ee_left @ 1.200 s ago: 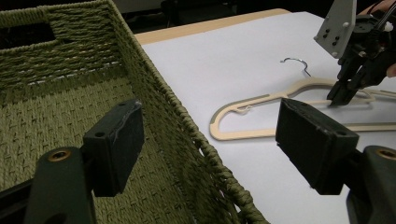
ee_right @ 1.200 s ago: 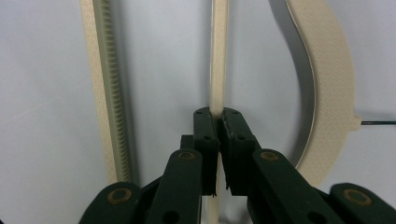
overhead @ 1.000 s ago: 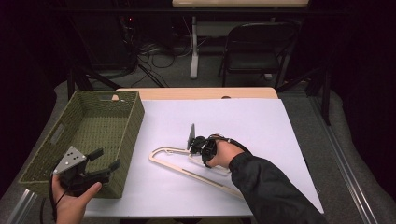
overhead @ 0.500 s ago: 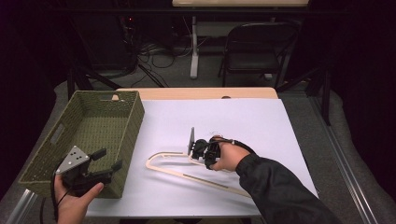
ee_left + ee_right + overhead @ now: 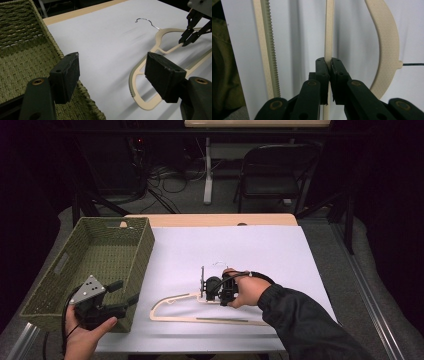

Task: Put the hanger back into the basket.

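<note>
A cream plastic hanger (image 5: 176, 316) with a wire hook lies low over the white table cover (image 5: 250, 250), near the front. My right gripper (image 5: 206, 295) is shut on one of its thin bars; in the right gripper view the pads (image 5: 322, 67) of that gripper (image 5: 329, 63) pinch the bar of the hanger (image 5: 329, 30). My left gripper (image 5: 126, 292) is at the front right corner of the woven green basket (image 5: 145, 250). Its jaws are open and have just been closing a little. In the left gripper view nothing is between the jaws of that gripper (image 5: 112, 72); the hanger (image 5: 136, 75) and the right gripper (image 5: 186, 41) lie beyond.
The basket's wall (image 5: 22, 50) is close to the left gripper's left jaw. The basket takes up the table's left side. A strip of bare wood (image 5: 210, 220) runs along the far edge. A folding chair (image 5: 275, 175) and floor cables (image 5: 165, 175) are behind the table.
The right gripper has carried the hanger toward the front edge and slightly left, lifting a little. The left hand has stayed by the basket corner.
</note>
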Motion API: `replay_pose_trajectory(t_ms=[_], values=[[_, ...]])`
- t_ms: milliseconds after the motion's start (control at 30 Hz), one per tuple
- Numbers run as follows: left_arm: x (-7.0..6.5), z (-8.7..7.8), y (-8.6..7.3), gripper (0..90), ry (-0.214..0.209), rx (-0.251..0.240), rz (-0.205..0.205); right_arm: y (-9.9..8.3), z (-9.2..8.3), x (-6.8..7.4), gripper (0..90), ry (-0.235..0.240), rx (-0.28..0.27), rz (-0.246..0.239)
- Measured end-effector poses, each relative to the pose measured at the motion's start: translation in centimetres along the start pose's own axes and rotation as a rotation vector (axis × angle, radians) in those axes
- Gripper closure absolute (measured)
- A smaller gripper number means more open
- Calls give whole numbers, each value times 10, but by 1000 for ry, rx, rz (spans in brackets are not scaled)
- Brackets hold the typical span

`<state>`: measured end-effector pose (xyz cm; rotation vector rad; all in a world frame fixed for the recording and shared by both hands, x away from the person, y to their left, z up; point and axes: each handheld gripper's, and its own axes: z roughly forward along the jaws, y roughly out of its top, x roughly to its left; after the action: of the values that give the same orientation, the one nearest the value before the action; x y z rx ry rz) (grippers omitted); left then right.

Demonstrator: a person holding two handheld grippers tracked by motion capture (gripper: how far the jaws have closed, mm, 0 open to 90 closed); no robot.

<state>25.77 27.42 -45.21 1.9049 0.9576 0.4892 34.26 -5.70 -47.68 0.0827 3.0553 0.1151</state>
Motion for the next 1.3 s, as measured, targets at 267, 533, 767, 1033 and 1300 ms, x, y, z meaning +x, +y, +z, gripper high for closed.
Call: replay_pose_trajectory(t_ms=[267,533,767,1033,1300], values=[[-6,8,3,306,-45,45,6,4,-8,9,857,-51,-3,-121],[-17,22,21,322,-171,121,7,7,-18,12,857,-72,-16,-208],[-23,42,37,320,-229,203,-26,5,-28,15,857,-117,-4,-268],[-32,61,46,346,-295,250,-13,1,-40,21,857,-179,-29,-312],[-40,84,47,415,-392,309,-87,0,-44,25,857,-206,-44,-330]])
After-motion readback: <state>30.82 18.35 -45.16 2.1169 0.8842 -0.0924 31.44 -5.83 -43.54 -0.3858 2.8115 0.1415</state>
